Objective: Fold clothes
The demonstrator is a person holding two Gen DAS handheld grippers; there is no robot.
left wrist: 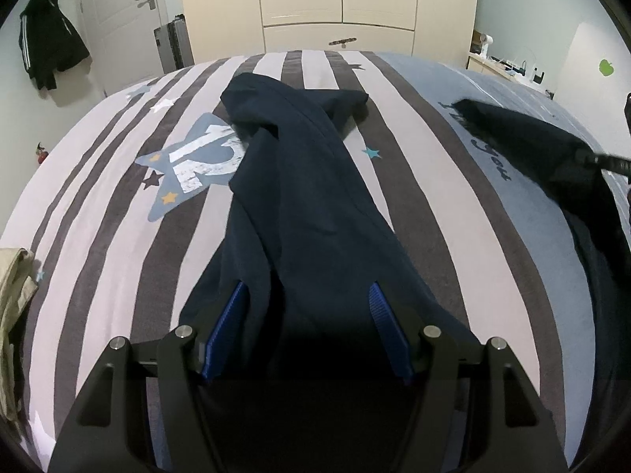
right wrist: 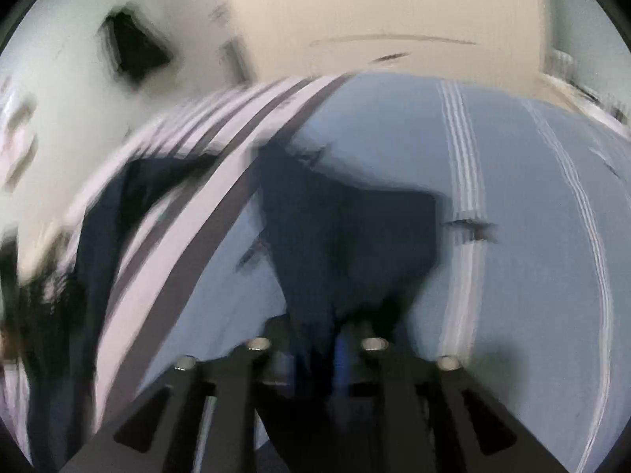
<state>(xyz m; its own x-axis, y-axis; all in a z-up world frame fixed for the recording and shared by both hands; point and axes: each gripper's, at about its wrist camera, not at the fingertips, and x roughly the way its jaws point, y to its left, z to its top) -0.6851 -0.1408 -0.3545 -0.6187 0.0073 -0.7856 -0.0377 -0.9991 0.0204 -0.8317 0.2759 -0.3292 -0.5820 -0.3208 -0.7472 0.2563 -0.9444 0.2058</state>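
Navy garment (left wrist: 299, 197), looks like trousers, lies lengthwise down the middle of the bed (left wrist: 453, 205), on the striped half of the cover. Its far end is bunched and twisted well short of the bed's far edge; the near end runs to the near edge and into the left gripper (left wrist: 305, 323).

The left gripper's jaws stand fairly wide with a thick wad of navy cloth filling the gap; the blue pads (left wrist: 230, 323) sit against the fabric on both sides, so it reads as a hold on the garment's near end.

A second dark part of the garment (right wrist: 347, 236) lies on the plain blue half toward the right edge of the bed and hangs ahead of the right gripper (right wrist: 315, 351). That view is badly motion-blurred: the jaws look narrow with dark cloth between them, but whether they pinch it cannot be told.

Handling, as a judgement: soft, limp, light cloth, no stiffness, not fragile, mildly slippery when layered. It will sag and twist wherever it is unsupported. Best held at hems, waistband or corners, one per gripper, pulled taut before laying flat; grabbing mid-panel just bunches it more.
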